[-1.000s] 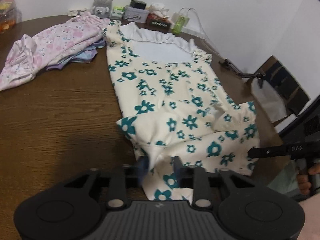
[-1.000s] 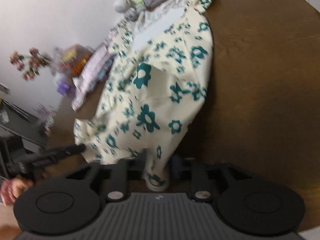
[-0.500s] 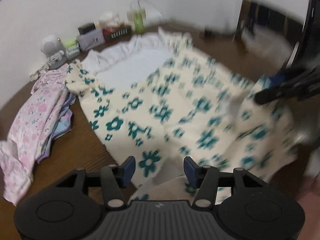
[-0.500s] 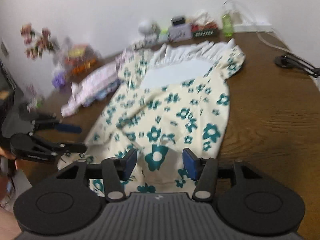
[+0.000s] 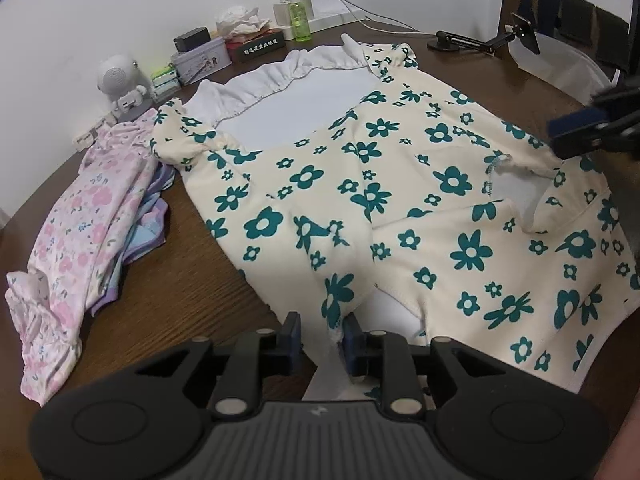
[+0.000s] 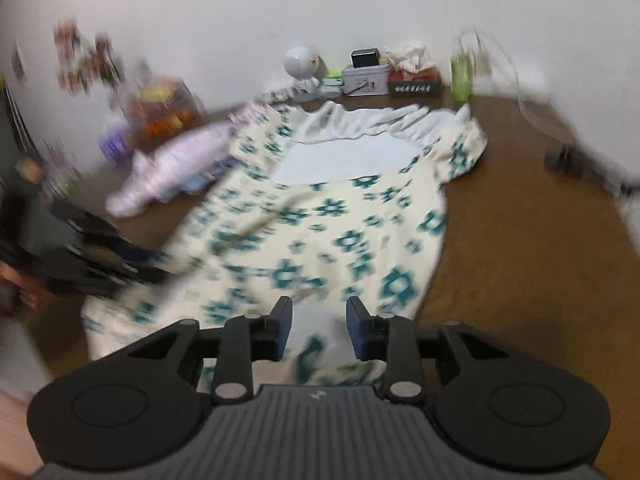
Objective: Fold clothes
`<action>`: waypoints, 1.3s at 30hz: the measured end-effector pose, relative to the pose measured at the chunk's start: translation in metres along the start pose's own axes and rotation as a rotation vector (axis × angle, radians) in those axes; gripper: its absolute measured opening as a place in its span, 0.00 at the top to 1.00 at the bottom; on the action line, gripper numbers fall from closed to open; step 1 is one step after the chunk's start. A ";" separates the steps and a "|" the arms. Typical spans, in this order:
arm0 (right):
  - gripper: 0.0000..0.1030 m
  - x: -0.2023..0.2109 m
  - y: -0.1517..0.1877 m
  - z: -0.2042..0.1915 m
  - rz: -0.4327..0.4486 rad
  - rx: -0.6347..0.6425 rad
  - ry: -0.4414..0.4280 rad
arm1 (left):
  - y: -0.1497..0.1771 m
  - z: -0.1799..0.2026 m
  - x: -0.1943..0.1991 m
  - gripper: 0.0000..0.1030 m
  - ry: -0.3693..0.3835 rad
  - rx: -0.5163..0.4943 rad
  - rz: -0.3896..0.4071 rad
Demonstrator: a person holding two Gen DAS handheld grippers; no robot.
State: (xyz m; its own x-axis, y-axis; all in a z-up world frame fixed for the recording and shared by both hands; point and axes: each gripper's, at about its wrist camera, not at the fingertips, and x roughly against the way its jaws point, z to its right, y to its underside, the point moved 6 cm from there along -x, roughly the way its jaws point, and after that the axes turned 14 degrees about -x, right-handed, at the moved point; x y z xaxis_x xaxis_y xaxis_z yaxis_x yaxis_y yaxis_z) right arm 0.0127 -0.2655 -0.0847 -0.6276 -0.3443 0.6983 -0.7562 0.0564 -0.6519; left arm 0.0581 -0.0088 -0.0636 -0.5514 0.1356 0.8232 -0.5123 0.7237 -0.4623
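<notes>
Floral dress (image 5: 400, 208) spread on table (image 5: 168, 280), apparently flat.

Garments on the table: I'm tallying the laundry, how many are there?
At least 3: the cream floral garment spread mid-table, the pink floral one at its left, and a blue-purple piece under the pink; more may be hidden.

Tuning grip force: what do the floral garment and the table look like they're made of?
Floral garment: soft knit or cotton-like fabric, matte; it wrinkles and drapes, with a gathered white collar. Table: dark wood or wood-look laminate, low sheen, visible grain; can't tell which.
</notes>
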 end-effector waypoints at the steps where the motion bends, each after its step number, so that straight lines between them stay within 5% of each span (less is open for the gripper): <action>1: 0.71 -0.009 0.001 -0.005 -0.017 0.053 0.023 | 0.000 0.001 -0.001 0.79 -0.010 -0.012 0.000; 4: 0.69 -0.034 0.003 -0.018 -0.066 0.196 0.092 | -0.001 0.001 0.000 0.79 -0.031 -0.021 0.013; 6: 0.71 -0.046 0.003 -0.020 -0.078 0.241 0.146 | -0.001 0.000 0.000 0.89 -0.040 -0.019 0.026; 7: 0.86 -0.046 0.004 -0.018 -0.082 0.241 0.157 | 0.000 -0.001 0.002 0.97 -0.043 -0.013 0.033; 9: 0.98 -0.045 0.005 -0.014 -0.088 0.232 0.174 | 0.003 -0.005 0.005 0.97 -0.061 0.002 0.050; 22: 0.98 -0.026 0.014 0.011 -0.052 0.246 0.256 | 0.021 -0.029 0.002 0.97 -0.110 0.107 0.047; 26: 0.98 -0.026 0.015 0.017 -0.071 0.230 0.249 | 0.024 -0.030 0.005 0.86 -0.082 0.121 0.059; 27: 0.97 -0.027 0.016 0.019 -0.079 0.222 0.242 | 0.024 -0.032 0.009 0.81 -0.050 0.135 0.072; 29: 0.84 -0.020 0.012 0.023 -0.094 0.147 0.161 | 0.024 -0.037 0.019 0.56 0.030 0.183 0.114; 31: 0.52 -0.008 0.003 0.029 -0.086 0.044 0.069 | 0.024 -0.053 0.033 0.45 0.122 0.277 0.169; 35: 0.52 0.006 -0.030 0.052 -0.009 -0.150 -0.055 | 0.006 -0.091 0.037 0.42 0.186 0.412 0.230; 39: 0.52 -0.025 -0.065 0.076 0.032 -0.215 -0.007 | -0.023 -0.126 0.000 0.44 0.143 0.477 0.201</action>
State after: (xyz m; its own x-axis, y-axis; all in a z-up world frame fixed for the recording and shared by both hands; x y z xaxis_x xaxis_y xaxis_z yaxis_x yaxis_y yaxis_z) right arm 0.0919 -0.3318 -0.0823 -0.6514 -0.3460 0.6753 -0.7583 0.2660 -0.5952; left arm 0.1529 0.0593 -0.0116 -0.5912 0.3550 0.7242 -0.6666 0.2904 -0.6866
